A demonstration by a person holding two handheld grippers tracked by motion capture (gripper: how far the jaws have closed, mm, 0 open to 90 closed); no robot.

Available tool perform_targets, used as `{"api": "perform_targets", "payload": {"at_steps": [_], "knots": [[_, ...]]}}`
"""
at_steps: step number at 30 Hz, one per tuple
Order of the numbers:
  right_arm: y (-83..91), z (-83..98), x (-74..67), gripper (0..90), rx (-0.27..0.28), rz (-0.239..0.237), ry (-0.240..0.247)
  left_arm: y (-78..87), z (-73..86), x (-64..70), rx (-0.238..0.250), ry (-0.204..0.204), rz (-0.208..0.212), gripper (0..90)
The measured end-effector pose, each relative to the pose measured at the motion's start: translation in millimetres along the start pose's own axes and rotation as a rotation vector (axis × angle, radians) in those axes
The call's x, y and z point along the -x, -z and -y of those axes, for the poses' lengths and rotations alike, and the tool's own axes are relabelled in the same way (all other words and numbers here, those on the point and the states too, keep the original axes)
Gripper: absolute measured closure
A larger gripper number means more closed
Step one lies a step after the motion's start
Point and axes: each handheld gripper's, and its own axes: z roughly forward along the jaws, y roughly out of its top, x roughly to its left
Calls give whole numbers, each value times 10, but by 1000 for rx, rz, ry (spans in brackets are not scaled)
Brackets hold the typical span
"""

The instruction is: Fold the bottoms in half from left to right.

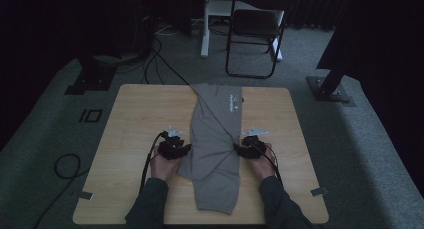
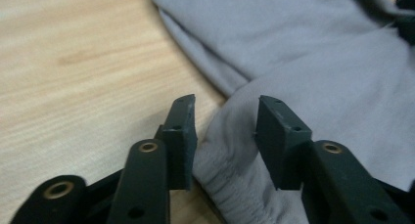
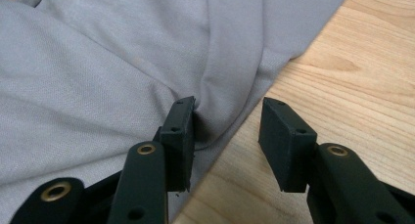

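Both tongs (image 1: 187, 148) (image 1: 237, 148) gape apart.

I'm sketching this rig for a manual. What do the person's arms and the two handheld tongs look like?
Both forearms wear dark long sleeves. The left tongs and right tongs are black, each topped by a grey three-cornered plate and trailing a black cable. Up close, their fingers are flat black blocks on arms with brass-coloured rivets.
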Motion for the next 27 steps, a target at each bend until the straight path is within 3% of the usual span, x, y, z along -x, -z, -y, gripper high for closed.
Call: {"api": "perform_targets", "payload": {"at_steps": [3,7,12,13,19,22,27], "knots": [[8,16,-2,559,5,1,0,-33,50,26,-4,-7,-3,613],[23,31,-1,516,3,2,0,32,57,77,18,-16,53,861],[87,66,-27,480,-26,3,14,175,15,306,54,-93,116,889],[87,66,-27,480,-26,3,14,175,15,306,54,-93,116,889],[275,231,-70,456,-31,7,14,328,138,791,74,-185,237,891],[387,242,-69,456,-8,15,8,345,254,1065,45,-255,295,891],[592,243,-136,456,46,5,24,313,473,1422,-7,-299,415,888]]}}
